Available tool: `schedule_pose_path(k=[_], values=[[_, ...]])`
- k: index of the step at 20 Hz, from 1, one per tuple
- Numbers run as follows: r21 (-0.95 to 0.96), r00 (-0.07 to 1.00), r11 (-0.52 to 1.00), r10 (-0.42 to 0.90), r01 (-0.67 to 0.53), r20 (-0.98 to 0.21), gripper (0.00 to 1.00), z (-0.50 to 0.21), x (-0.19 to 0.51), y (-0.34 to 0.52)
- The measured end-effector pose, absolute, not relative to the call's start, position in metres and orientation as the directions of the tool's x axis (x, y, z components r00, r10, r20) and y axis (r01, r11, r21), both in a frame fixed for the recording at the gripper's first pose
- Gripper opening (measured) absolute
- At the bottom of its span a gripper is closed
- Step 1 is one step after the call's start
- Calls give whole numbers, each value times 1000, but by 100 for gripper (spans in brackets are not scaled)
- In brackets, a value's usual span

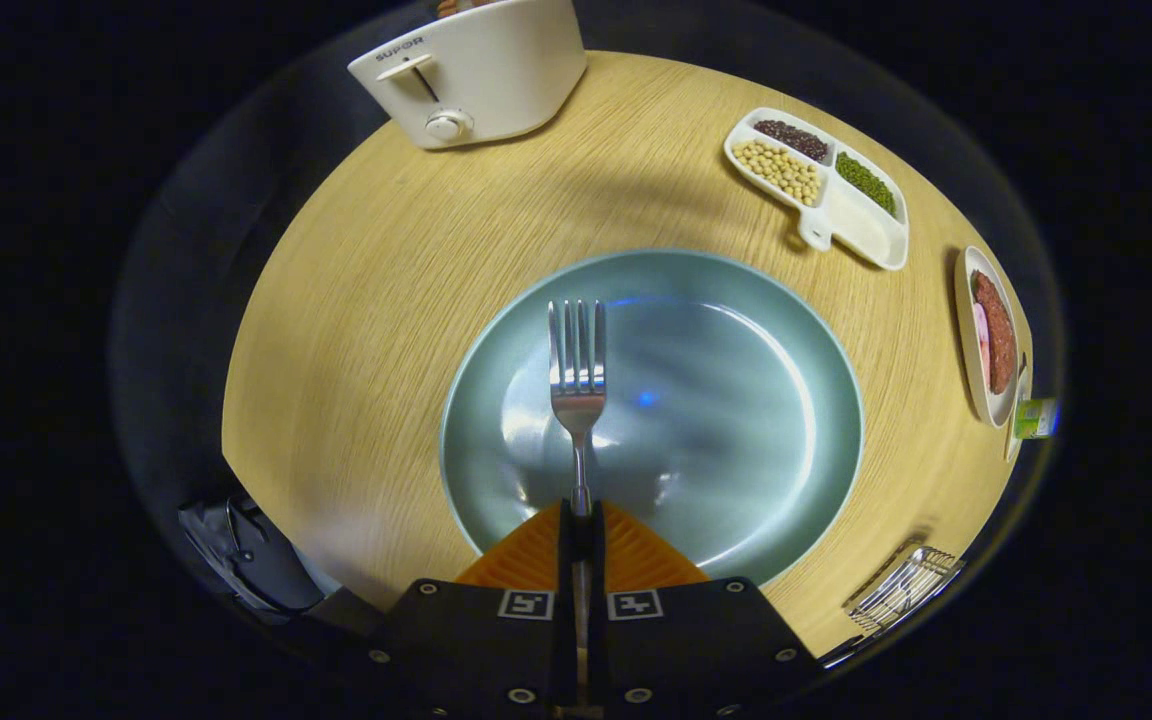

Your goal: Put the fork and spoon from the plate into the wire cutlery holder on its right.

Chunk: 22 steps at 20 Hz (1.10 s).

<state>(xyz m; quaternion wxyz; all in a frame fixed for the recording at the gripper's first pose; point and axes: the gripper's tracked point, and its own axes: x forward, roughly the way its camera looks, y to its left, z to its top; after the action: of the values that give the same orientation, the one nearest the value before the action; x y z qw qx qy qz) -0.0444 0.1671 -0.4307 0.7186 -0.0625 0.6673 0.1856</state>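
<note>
You are holding the fork [577, 375] by its handle: the gripper [580, 520] is clamped on it, both fingers pressing the thin stem between them, so the tines are pointing straight ahead, out beyond the fingertips. Gripping that far back on the handle is leaving the whole head free, which should suit dropping it into a holder. The fork is hanging over the plate [736, 300], which is lying just ahead of and under the fingers; whether the tines are touching the plate I cannot tell. No spoon is lying on the plate, so I judge the fork is the piece in hand now. The holder [904, 588] is sitting to the right of the fingers, near the table [366, 330] edge, apart from the plate. Farther ahead, a toaster [476, 70] is standing to the left and a divided dish [866, 225] of beans to the right, both well clear of your path.
</note>
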Motion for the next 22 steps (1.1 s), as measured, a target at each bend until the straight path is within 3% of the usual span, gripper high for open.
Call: schedule_pose_path(k=[12, 22], values=[[176, 243, 968, 216, -176, -946, 5, -350, -42, 97], [114, 347, 993, 94, 38, -933, 5, -312, -80, -20]])
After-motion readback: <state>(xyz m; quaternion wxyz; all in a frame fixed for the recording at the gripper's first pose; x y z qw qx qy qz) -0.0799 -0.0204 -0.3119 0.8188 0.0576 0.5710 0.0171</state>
